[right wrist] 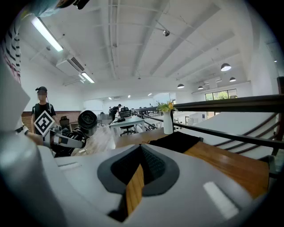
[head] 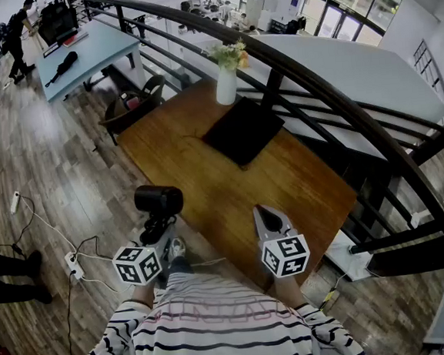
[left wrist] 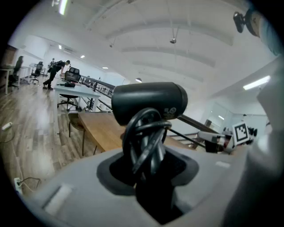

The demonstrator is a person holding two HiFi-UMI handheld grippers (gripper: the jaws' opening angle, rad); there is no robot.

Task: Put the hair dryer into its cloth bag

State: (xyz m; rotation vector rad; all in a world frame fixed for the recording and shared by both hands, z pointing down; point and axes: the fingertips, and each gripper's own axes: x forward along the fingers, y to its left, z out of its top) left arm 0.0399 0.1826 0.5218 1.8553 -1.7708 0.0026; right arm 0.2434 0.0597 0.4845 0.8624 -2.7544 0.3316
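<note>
The black hair dryer [head: 159, 199] is held up off the left edge of the wooden table [head: 232, 203], its barrel lying crosswise on top. My left gripper [head: 159, 231] is shut on its handle, which has the cord wound round it [left wrist: 146, 146]. In the left gripper view the barrel [left wrist: 148, 102] fills the middle above the jaws. The black cloth bag [head: 243, 131] lies flat on the table farther off, next to a white vase. My right gripper [head: 268, 217] hovers over the table's near edge, shut and empty. In the right gripper view [right wrist: 141, 168] the bag [right wrist: 175, 142] lies ahead and the dryer [right wrist: 87, 120] to the left.
A white vase with flowers [head: 227, 83] stands just beyond the bag. A dark railing [head: 331, 97] runs along the table's right side. A chair [head: 134, 103] stands at the far left corner. A power strip and cables [head: 73, 263] lie on the floor to the left.
</note>
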